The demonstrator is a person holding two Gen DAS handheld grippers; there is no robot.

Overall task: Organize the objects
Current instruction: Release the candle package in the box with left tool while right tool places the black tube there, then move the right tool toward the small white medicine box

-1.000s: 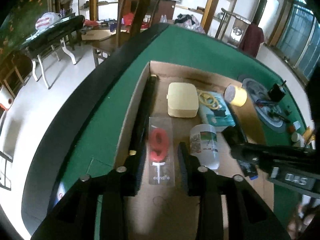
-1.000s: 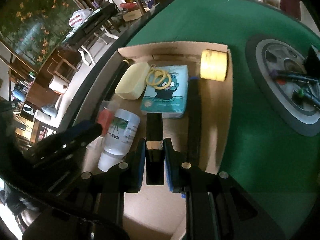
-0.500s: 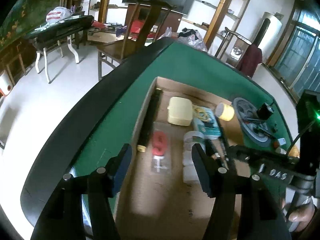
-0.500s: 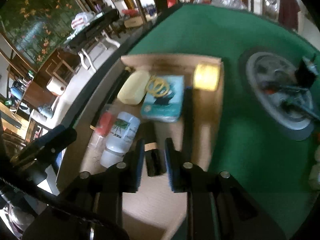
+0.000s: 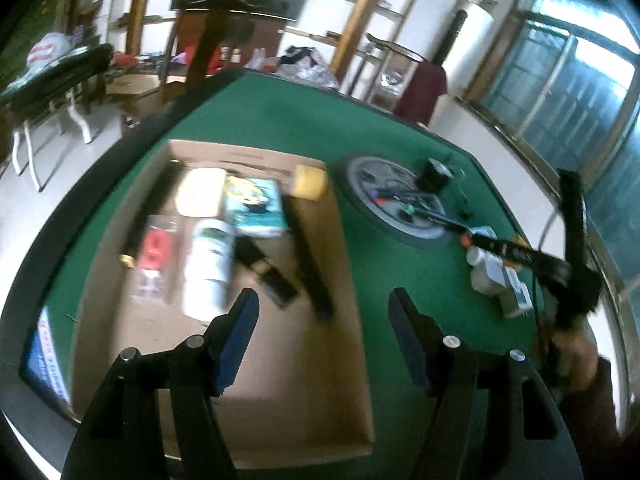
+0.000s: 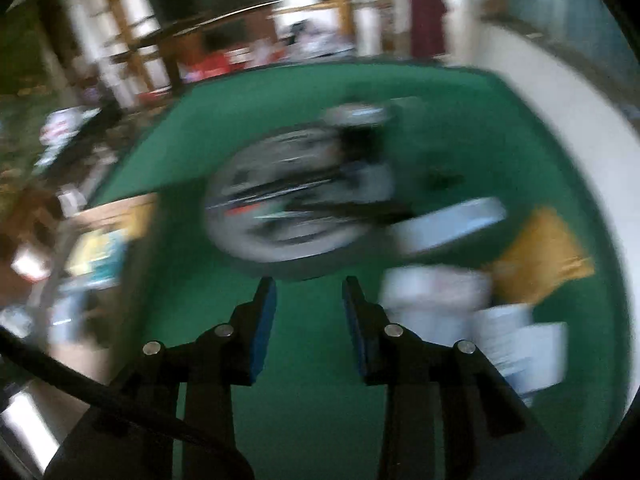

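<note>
A shallow cardboard box (image 5: 332,360) lies on the green table. In it are a red candle pack (image 5: 154,248), a white bottle (image 5: 208,264), a cream case (image 5: 202,196), a blue tissue pack (image 5: 254,206), a yellow tape roll (image 5: 308,182) and a black rectangular piece (image 5: 266,274). My left gripper (image 5: 322,336) is open and empty above the box's near end. My right gripper (image 6: 308,320) is open and empty over bare green felt, near a grey round tray (image 6: 288,200); that view is blurred.
The grey round tray (image 5: 396,200) holds pens and a black jar right of the box. White boxes (image 6: 436,300) and a yellow-brown item (image 6: 540,256) lie at the right. The other handheld gripper (image 5: 560,272) shows at the right edge. Chairs and shelves stand beyond the table.
My right gripper let go of the black piece in the box, opened and swung right toward the grey tray. My left gripper opened wide and pulled back up from the candle pack.
</note>
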